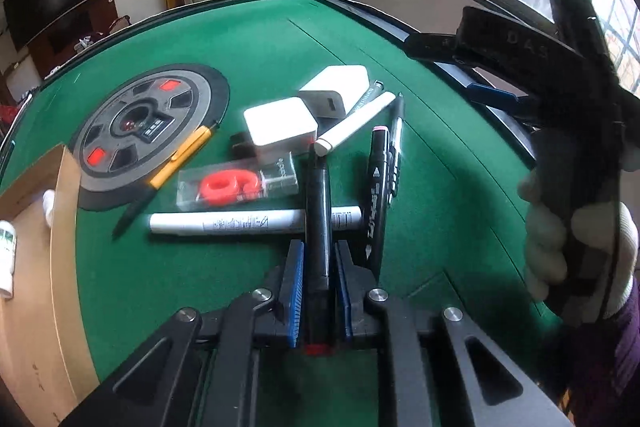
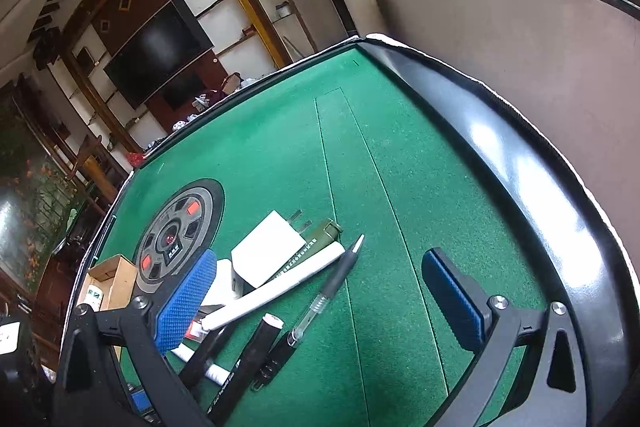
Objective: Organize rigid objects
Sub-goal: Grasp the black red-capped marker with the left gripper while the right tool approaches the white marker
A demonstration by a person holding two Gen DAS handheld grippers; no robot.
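The left hand-held gripper (image 1: 316,287) has its blue pads clamped on a black marker (image 1: 317,211) lying across a white marker (image 1: 224,223) mid-tabletop (image 1: 260,39). The right hand-held gripper (image 2: 320,303) hangs with jaws wide apart, empty. Most of the pile remains: chargers, pens, a red item. A cardboard box (image 1: 36,267) at the tabletop's left edge holds only a little, so sorting looks barely begun.

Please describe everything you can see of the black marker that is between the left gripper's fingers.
The black marker is a long, dark, plastic-looking barrel with a red end nearest the camera. The left gripper is shut on it, blue pads pressing both sides. It points away from the camera, crosses over a white marker, and its far tip nears a white pen.
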